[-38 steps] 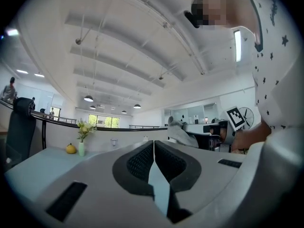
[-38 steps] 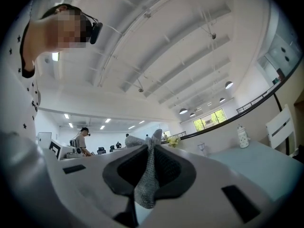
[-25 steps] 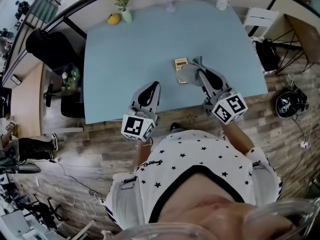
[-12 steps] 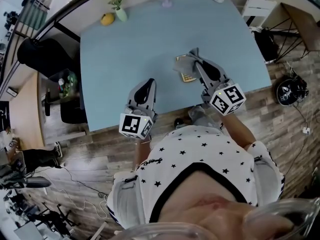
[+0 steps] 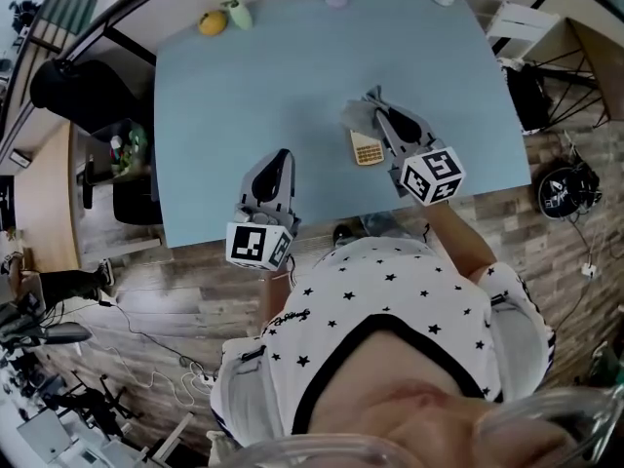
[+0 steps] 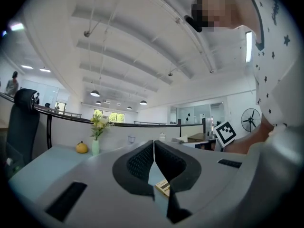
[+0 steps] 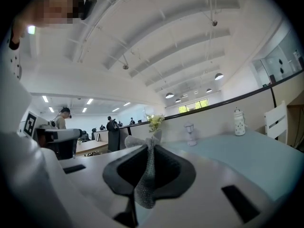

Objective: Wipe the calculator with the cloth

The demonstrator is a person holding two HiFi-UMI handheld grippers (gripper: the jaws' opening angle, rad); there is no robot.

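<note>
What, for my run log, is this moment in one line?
right hand-held gripper: shut on cloth | cloth: at calculator far end | left hand-held gripper: shut, empty

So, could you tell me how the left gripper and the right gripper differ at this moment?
The left gripper is shut on nothing, while the right gripper is shut on the cloth. The left gripper sits well apart from the calculator, while the right gripper holds the cloth at the calculator's far end. Both are grey, carry a marker cube and point away from the person.
</note>
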